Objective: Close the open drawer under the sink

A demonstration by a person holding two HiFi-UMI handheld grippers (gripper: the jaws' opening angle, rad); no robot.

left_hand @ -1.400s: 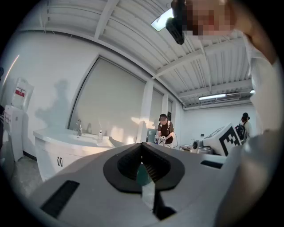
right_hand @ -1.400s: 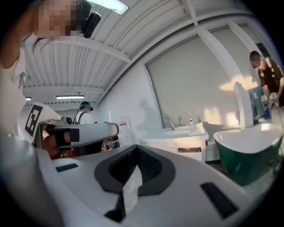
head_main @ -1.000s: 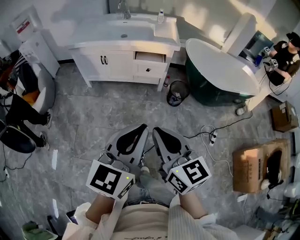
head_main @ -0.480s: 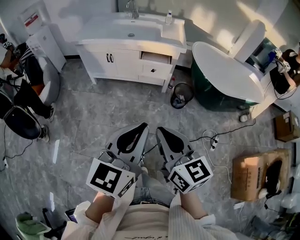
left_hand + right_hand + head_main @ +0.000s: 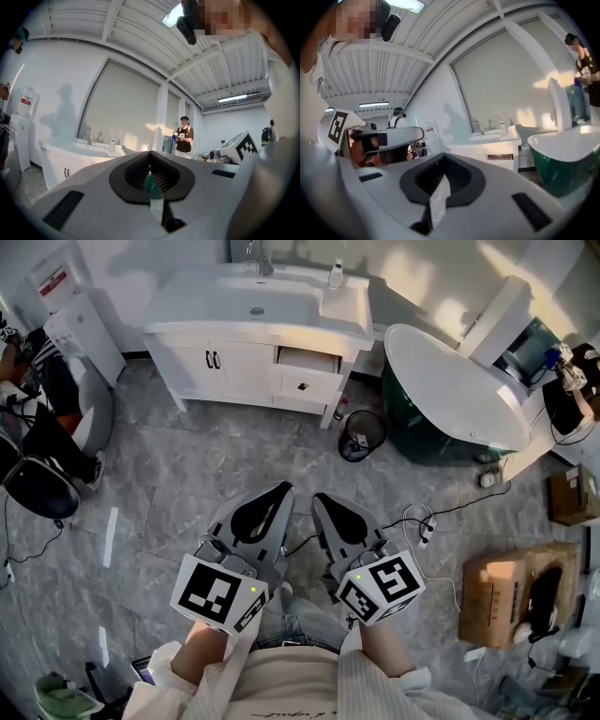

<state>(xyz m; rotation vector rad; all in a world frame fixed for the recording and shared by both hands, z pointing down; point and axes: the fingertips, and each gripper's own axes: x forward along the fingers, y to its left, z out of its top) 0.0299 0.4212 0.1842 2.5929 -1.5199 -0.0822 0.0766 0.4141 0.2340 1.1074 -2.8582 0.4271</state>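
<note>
The white vanity [image 5: 234, 367] with its sink [image 5: 248, 306] stands against the far wall. Its top right drawer [image 5: 307, 359] is pulled open, above a shut drawer with a dark knob [image 5: 302, 385]. The open drawer [image 5: 501, 157] also shows in the right gripper view, under the basin. My left gripper [image 5: 279, 491] and right gripper [image 5: 321, 501] are held side by side near my body, far from the vanity. Both are shut with nothing in them. In the left gripper view the left gripper [image 5: 150, 153] hides the drawer.
A dark green bathtub [image 5: 450, 390] stands right of the vanity, with a black waste bin [image 5: 360, 435] between them. A power strip and cable [image 5: 422, 517] lie on the grey floor, near a cardboard box [image 5: 511, 582]. People sit at the left [image 5: 37, 427].
The head view has shifted a little, so the vanity sits slightly higher in frame. Both grippers stay shut in the same place near my body.
</note>
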